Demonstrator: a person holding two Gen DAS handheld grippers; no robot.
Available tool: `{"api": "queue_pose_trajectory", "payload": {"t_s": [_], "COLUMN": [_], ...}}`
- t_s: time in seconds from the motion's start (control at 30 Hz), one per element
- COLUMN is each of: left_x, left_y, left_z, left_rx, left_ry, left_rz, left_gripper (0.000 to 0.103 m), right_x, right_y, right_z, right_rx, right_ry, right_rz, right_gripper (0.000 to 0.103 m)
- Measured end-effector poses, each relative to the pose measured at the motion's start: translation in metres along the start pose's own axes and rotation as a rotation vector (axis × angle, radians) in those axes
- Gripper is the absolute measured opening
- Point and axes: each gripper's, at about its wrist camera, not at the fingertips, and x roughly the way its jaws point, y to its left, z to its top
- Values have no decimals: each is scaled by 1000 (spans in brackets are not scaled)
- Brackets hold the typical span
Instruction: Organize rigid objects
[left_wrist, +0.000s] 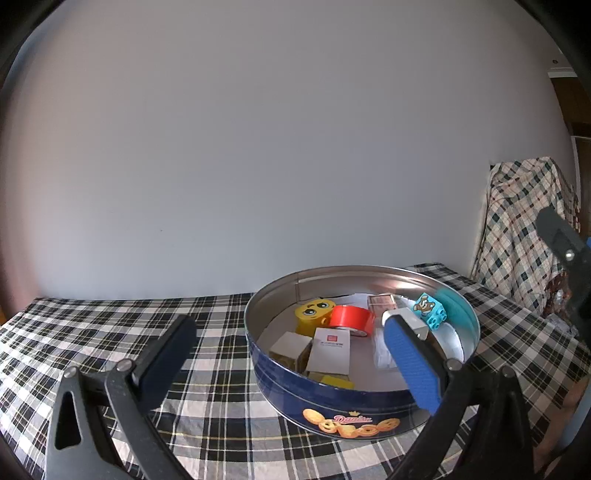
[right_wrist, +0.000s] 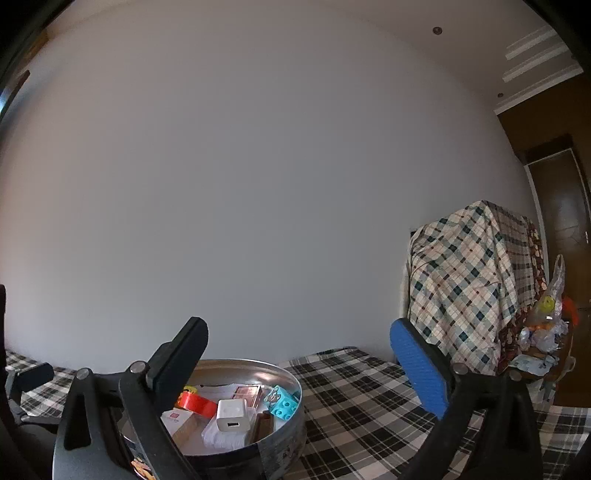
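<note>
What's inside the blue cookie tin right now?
The tin holds a yellow face block, red tape roll, cyan brick, white charger and small boxes; its wall hides the near items.

A: How are the left tongs (left_wrist: 291, 360) built?
B: Black angled arms, round silver screws at the pivots, one dark pad, one bright blue ribbed pad (left_wrist: 412, 363).
A: And the right tongs (right_wrist: 308, 363)?
B: Same: black frame, silver screws, a blue textured pad (right_wrist: 419, 369) facing a dark one.
</note>
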Motion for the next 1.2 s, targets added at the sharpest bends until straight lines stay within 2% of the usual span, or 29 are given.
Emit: {"api": "queue_pose_trajectory", "payload": {"t_s": [0.33, 0.47, 0.73, 0.83, 1.2], "left_x": [-4, -6, -9, -8, -1], "left_y": [-3, -8, -18, -20, -9], "left_z": [0, 1, 2, 0, -3], "left_rx": [6, 23, 45, 58, 5], "left_ry": [-13, -23, -32, -3, 40], "left_rz": [-5, 35, 48, 73, 44], "left_gripper": [103, 103, 103, 103, 103], "right_x": [-5, -5, -5, -5, -4], "right_y": [-1, 2, 5, 4, 2], "right_z": [2, 3, 3, 3, 2], "right_rx": [2, -9, -16, -13, -10], "right_ry": [-13, -21, -25, -23, -12], "right_rz": [-4, 2, 4, 3, -4], "right_gripper": [102, 102, 102, 102, 102]}}
